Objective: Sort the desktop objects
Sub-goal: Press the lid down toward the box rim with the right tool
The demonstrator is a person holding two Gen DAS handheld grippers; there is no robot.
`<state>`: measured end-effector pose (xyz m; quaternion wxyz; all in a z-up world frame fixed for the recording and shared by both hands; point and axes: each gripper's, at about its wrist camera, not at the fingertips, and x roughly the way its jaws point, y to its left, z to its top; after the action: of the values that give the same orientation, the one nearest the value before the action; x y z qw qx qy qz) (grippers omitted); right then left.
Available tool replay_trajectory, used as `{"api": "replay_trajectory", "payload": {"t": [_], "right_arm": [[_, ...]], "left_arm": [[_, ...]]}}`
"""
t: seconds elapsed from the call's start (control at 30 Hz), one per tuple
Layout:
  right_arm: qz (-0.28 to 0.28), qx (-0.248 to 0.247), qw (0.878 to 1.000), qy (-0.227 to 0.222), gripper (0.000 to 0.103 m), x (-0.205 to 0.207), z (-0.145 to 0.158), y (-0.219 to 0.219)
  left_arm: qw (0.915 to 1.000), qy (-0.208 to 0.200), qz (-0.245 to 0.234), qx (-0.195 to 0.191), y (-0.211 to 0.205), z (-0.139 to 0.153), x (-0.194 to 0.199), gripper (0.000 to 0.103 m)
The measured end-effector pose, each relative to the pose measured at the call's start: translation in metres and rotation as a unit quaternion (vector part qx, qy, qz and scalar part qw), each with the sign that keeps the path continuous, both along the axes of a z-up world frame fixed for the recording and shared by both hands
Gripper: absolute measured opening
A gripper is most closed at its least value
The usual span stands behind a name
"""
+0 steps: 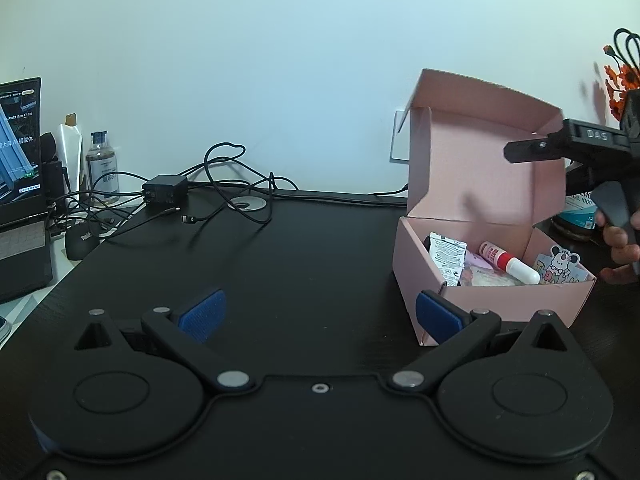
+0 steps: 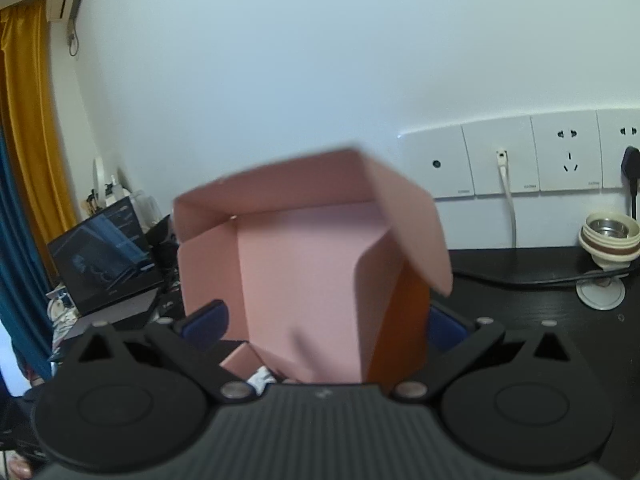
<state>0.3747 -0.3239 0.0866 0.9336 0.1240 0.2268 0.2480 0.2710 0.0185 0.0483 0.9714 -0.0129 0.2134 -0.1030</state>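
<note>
Pink cardboard box [image 1: 416, 264] sits on the right part of the black wood-grain surface [image 1: 280, 264], lid flap [image 1: 480, 152] up, matte paper, creased corners. Inside: a white-and-red tube [image 1: 510, 262], a white printed sachet [image 1: 448, 256], a cartoon sticker card [image 1: 562, 270], all loose at the bottom.

Left gripper [image 1: 318, 314] low over the surface, jaws spread wide, nothing between the blue textured pads [image 1: 202, 314]; its right pad is just beside the box's near corner. Wide bare surface ahead and to its left up to the cable tangle [image 1: 224, 188], black power adapter [image 1: 165, 192] and mouse [image 1: 80, 240] near the far-left edge; laptop [image 1: 20, 184] beyond that edge.

Right gripper [image 2: 326, 326] is at the lid, jaws spread, flap standing between the pads; contact cannot be told, view blurred. From the left wrist view it reaches in from the right at the lid's upper edge, a hand [image 1: 620, 248] on its trigger. Wall sockets [image 2: 532, 160] behind, a cream cup [image 2: 610, 240] near the back-right edge.
</note>
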Motion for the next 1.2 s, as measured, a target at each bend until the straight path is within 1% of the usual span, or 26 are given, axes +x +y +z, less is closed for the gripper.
{"api": "replay_trajectory", "payload": {"t": [0.23, 0.37, 0.57, 0.67, 0.77, 0.83, 0.87, 1.0, 1.1, 1.2], "right_arm": [[0.008, -0.003, 1.0, -0.005, 0.102, -0.022, 0.007, 0.002], [0.015, -0.021, 1.0, -0.011, 0.102, -0.038, 0.01, 0.008], [0.012, -0.051, 0.998, -0.019, 0.102, -0.053, 0.012, 0.017], [0.004, -0.056, 0.998, -0.018, 0.102, -0.059, 0.011, 0.018], [-0.002, -0.057, 0.998, -0.018, 0.102, -0.065, 0.01, 0.021], [-0.004, -0.058, 0.998, -0.022, 0.102, -0.071, 0.01, 0.02], [-0.002, -0.057, 0.998, -0.024, 0.102, -0.073, 0.01, 0.02], [0.008, -0.051, 0.999, -0.016, 0.102, -0.075, 0.008, 0.022], [0.012, -0.049, 0.999, -0.012, 0.102, -0.078, 0.007, 0.023], [0.007, -0.053, 0.998, -0.016, 0.102, -0.086, 0.007, 0.017]], "left_arm": [[1.0, -0.002, 0.001, 0.007, -0.002, 0.0, 0.0, 0.103], [1.0, 0.002, -0.001, 0.009, -0.003, 0.0, 0.001, 0.103], [1.0, 0.008, 0.0, 0.004, -0.001, -0.001, 0.004, 0.103], [1.0, 0.003, 0.0, 0.007, -0.002, 0.0, 0.003, 0.103], [0.9998, -0.014, -0.007, 0.009, -0.003, 0.004, 0.0, 0.103], [0.9996, -0.023, -0.015, 0.004, -0.005, 0.014, -0.001, 0.103], [0.9995, -0.025, -0.021, -0.006, -0.006, 0.023, 0.001, 0.103], [0.9961, -0.038, -0.036, -0.071, -0.005, 0.071, 0.016, 0.103], [0.9961, -0.025, -0.022, -0.082, -0.012, 0.093, 0.036, 0.103], [0.9967, -0.019, -0.017, -0.076, -0.022, 0.096, 0.046, 0.103]]}}
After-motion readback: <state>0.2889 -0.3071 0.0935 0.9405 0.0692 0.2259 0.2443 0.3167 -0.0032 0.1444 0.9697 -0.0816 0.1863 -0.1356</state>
